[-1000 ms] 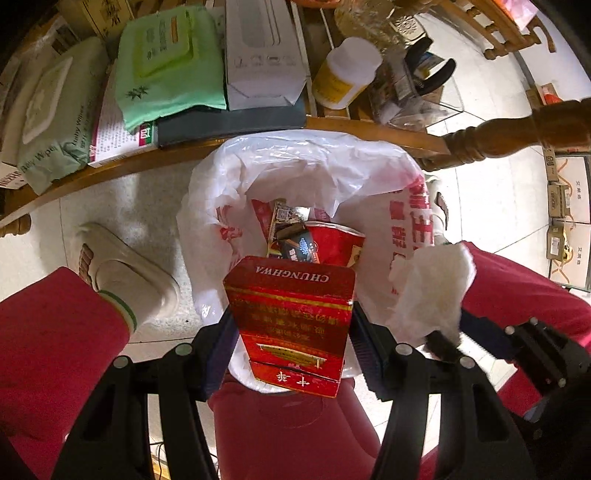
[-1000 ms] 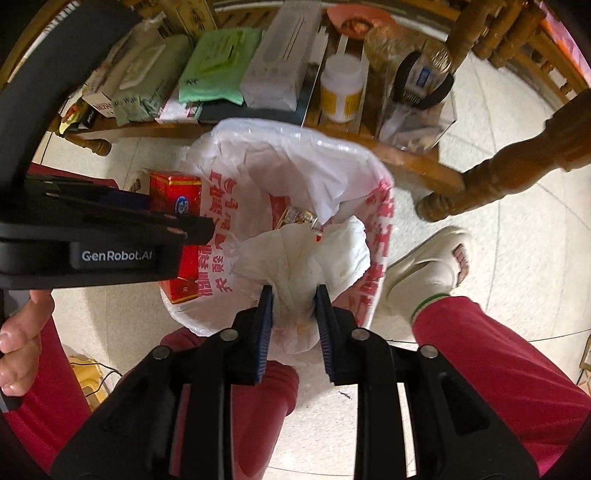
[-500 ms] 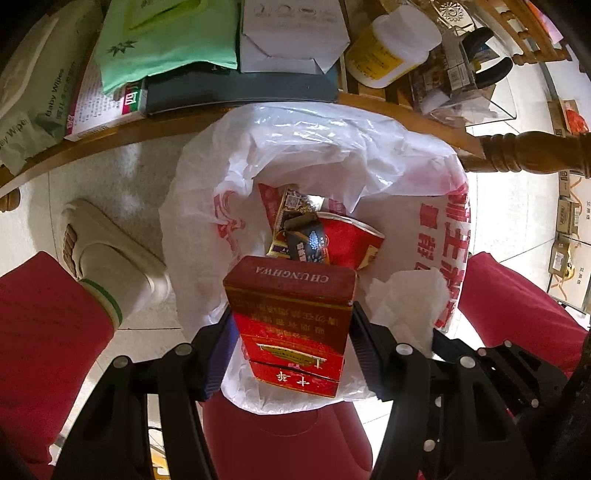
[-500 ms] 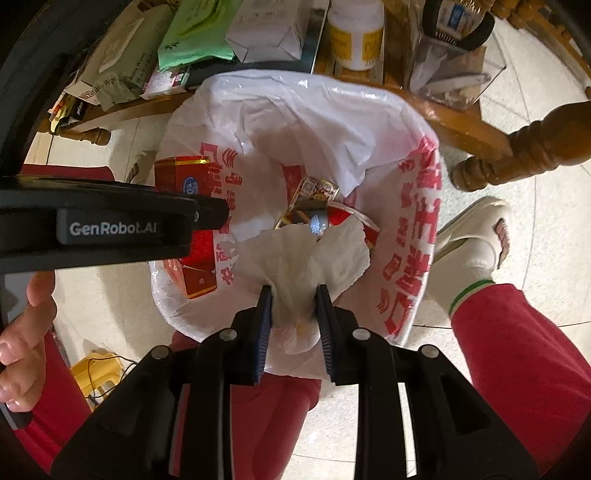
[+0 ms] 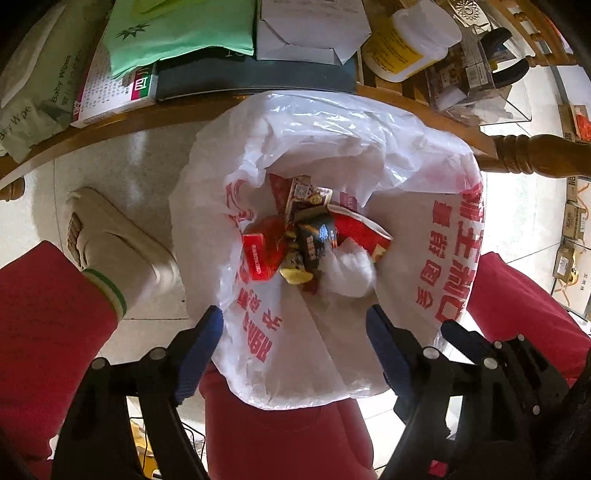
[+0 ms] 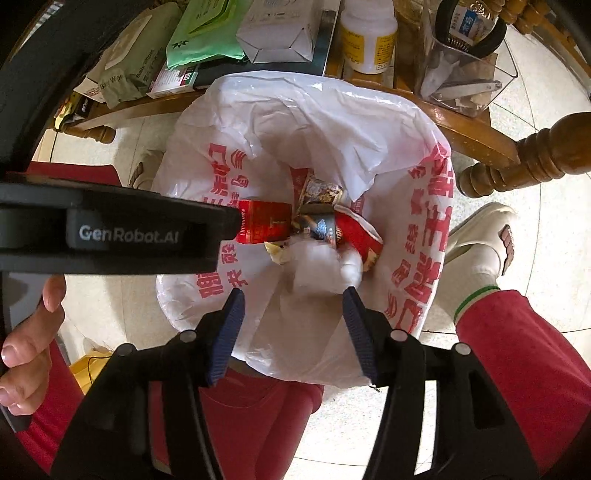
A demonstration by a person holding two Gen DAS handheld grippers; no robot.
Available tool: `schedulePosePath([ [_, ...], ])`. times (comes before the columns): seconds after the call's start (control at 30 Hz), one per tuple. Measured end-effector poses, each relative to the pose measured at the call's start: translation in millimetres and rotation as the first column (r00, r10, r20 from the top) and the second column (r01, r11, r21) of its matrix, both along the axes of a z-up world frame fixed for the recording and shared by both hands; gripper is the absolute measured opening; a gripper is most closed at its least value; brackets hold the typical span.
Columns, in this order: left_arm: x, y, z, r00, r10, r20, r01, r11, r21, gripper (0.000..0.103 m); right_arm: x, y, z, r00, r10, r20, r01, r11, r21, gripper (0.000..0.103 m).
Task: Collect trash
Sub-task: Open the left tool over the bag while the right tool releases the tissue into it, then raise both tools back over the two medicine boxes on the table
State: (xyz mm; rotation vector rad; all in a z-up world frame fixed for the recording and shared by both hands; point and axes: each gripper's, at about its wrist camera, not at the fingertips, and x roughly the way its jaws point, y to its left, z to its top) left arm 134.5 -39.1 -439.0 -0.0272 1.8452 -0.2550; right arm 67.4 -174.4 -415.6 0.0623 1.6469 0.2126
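A white plastic trash bag with red print (image 5: 454,240) (image 6: 417,206) stands open on the floor between the person's legs. Inside lie a red Chunghwa cigarette box (image 5: 260,251) (image 6: 264,221), a crumpled white tissue (image 5: 349,271) (image 6: 321,269), a red cup (image 5: 364,230) (image 6: 356,230) and dark snack wrappers (image 5: 312,229). My left gripper (image 5: 295,341) is open and empty above the bag's near rim. My right gripper (image 6: 293,326) is open and empty over the bag, with the tissue just beyond its fingertips.
A low wooden table (image 5: 122,123) behind the bag holds wipes packs (image 5: 177,33), a white box (image 5: 310,29), a pill bottle (image 5: 413,44) and a clear organiser (image 6: 465,70). A carved table leg (image 6: 532,162) stands at right. The person's slippered feet (image 5: 110,240) (image 6: 476,236) flank the bag.
Both grippers opened. The cigarette box dropped from the left gripper into the bag, and the tissue dropped from the right gripper into the bag. Both grippers moved closer over the bag.
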Motion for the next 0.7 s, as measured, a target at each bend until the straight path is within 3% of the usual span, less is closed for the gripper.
schedulePosePath([
  [0.23,-3.7,2.2,14.0,0.998,-0.03,0.048,0.029,0.999,0.03,0.078,-0.7,2.6,10.0,1.0,0.003,0.021,-0.003,1.0,-0.003,0.055],
  [0.43,-16.4,6.8,42.4,0.991,-0.071,0.113,0.064,0.996,0.06,0.078,-11.6,5.9,34.8,0.998,0.02,0.063,-0.02,1.0,-0.003,0.061],
  [0.63,-45.7,24.2,106.1,0.982,-0.068,0.173,0.062,0.997,0.038,0.078,-30.9,6.0,104.6,0.986,0.054,0.159,-0.055,0.998,-0.002,0.062],
  [0.7,-55.2,32.8,140.2,0.98,-0.059,0.189,0.057,0.998,0.016,0.079,-36.0,3.7,145.8,0.971,0.076,0.226,-0.079,0.997,0.004,0.072],
])
